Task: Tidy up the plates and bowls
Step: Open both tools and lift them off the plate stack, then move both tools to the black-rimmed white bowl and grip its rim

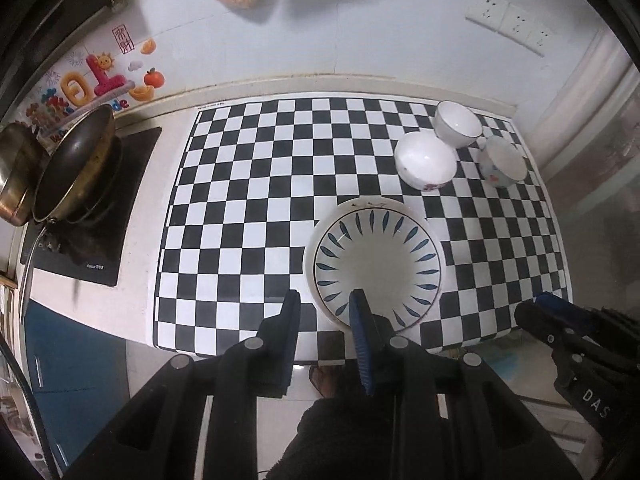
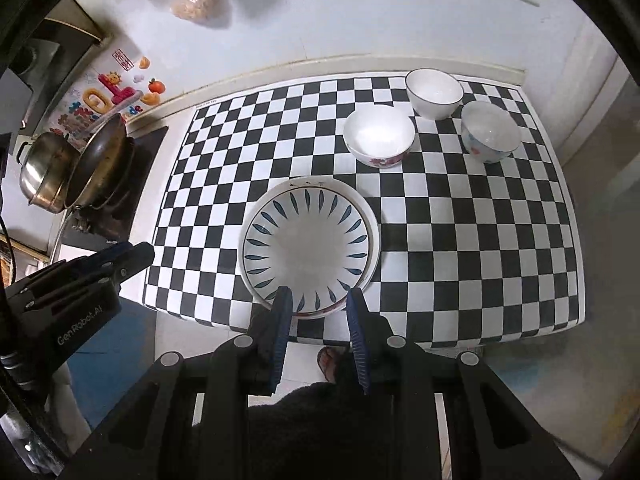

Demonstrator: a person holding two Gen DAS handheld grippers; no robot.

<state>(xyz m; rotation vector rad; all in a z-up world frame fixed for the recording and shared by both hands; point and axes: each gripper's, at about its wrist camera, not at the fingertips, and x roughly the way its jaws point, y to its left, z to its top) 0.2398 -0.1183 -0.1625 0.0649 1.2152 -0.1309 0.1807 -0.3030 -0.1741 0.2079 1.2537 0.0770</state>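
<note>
Checkerboard black-and-white matting (image 1: pixel 248 208) covered most of the pale kitchen surface (image 1: pixel 140 280), which ran up to a white wall at 12 o'clock.

From the left wrist view, a wide shallow white bowl with blue leaf strokes round its inside (image 1: pixel 378 264) sat nested on a larger white plate (image 1: pixel 310 280) near 5 o'clock on the matting, close to the front edge. The nesting suggested that the flat ware had already been gathered into one pile. Three small bowls clustered at 2 o'clock: a plain white bowl with a red-flowered base (image 1: pixel 426 160), a white bowl with a thin dark rim (image 1: pixel 458 124) and a pale bowl with blue and red motifs (image 1: pixel 502 162), probably next to be stacked. The left hand-held gripper (image 1: pixel 326 304) hung above the front edge, its jaws apart and empty, one blue pad overlapping the leaf bowl's near rim only by line of sight. At 9 o'clock a dark frying pan (image 1: pixel 76 168) leaned on a black cooktop (image 1: pixel 104 208).

From the right wrist view, the right hand-held gripper (image 2: pixel 318 300) likewise stood released with nothing between its pads, framing the near rim of the leaf bowl (image 2: pixel 308 240) from above. The flowered bowl (image 2: pixel 378 136), dark-rimmed bowl (image 2: pixel 434 92) and motif bowl (image 2: pixel 490 132) lay at 1 o'clock, near one another but seemingly not touching.
</note>
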